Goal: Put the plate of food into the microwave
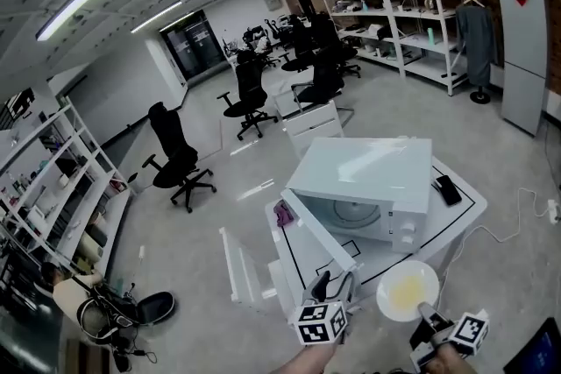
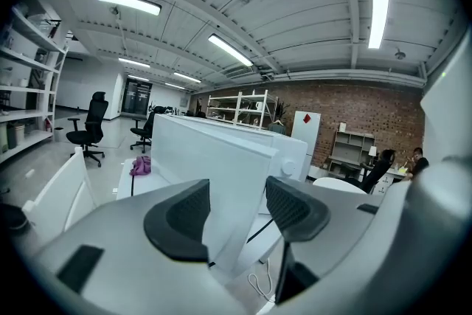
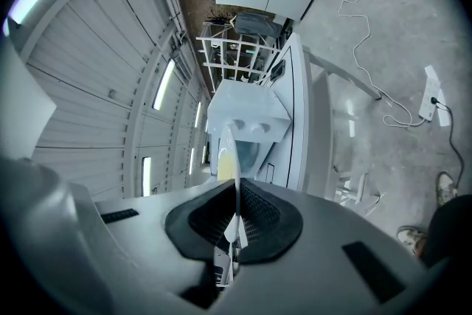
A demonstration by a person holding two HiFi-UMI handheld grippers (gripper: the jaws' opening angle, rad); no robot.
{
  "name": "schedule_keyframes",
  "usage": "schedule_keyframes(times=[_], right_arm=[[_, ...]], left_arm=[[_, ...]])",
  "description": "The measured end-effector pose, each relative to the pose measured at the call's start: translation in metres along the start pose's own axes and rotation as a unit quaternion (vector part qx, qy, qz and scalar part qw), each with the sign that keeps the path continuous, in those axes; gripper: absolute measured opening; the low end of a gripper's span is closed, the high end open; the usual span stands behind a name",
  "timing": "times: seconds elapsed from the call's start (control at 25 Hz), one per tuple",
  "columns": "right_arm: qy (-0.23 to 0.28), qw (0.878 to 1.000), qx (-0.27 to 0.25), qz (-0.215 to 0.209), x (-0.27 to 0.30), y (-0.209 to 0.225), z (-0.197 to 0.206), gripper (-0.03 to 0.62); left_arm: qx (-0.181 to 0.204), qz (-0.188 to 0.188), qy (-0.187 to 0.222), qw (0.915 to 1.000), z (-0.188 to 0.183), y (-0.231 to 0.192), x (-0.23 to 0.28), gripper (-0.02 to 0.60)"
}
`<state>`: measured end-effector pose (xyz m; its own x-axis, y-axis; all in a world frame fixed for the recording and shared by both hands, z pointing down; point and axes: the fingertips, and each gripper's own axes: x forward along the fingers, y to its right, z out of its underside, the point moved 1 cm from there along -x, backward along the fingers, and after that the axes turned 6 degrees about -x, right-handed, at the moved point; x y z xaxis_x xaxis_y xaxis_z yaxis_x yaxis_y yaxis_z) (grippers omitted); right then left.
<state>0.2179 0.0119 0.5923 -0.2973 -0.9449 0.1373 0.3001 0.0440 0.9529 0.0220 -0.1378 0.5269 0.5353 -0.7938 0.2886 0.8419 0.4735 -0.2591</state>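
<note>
A white microwave (image 1: 368, 188) stands on a white table (image 1: 456, 223), its door (image 1: 320, 245) swung wide open toward me. My right gripper (image 1: 427, 321) is shut on the rim of a white plate (image 1: 408, 290) with yellow food, held in the air in front of the microwave. In the right gripper view the plate (image 3: 233, 158) shows edge-on between the closed pads, with the microwave (image 3: 247, 118) beyond. My left gripper (image 1: 333, 285) is open and holds nothing, near the lower edge of the door. Its view shows the door (image 2: 214, 173) between and beyond the spread fingers.
A purple cloth (image 1: 284, 212) lies on the table left of the microwave, and a black phone (image 1: 447, 188) on its right. Black office chairs (image 1: 180, 158) stand on the floor behind. Shelving (image 1: 412, 4) lines the far wall. A white cable (image 1: 517, 215) runs over the floor at the right.
</note>
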Motion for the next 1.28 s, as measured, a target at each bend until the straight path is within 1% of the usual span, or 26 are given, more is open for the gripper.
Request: schedule_keyframes(times=[0.52, 0.88, 1.08, 1.28], right_arm=[[-0.025, 1.000, -0.008, -0.009, 0.018, -0.019, 0.033, 0.008], [-0.041, 0.999, -0.016, -0.011, 0.037, -0.028, 0.055, 0.009], [-0.047, 0.999, -0.014, -0.014, 0.047, -0.029, 0.065, 0.008], [-0.050, 0.999, -0.010, -0.007, 0.060, -0.034, 0.082, 0.008]], left_arm=[[-0.017, -0.008, 0.011, 0.9998, 0.003, -0.046, -0.055, 0.242], [-0.043, -0.013, 0.029, 0.9986, 0.003, -0.082, -0.084, 0.239], [-0.049, -0.015, 0.046, 0.9976, 0.003, -0.099, -0.099, 0.189], [-0.054, -0.018, 0.052, 0.9970, -0.003, -0.124, -0.113, 0.165]])
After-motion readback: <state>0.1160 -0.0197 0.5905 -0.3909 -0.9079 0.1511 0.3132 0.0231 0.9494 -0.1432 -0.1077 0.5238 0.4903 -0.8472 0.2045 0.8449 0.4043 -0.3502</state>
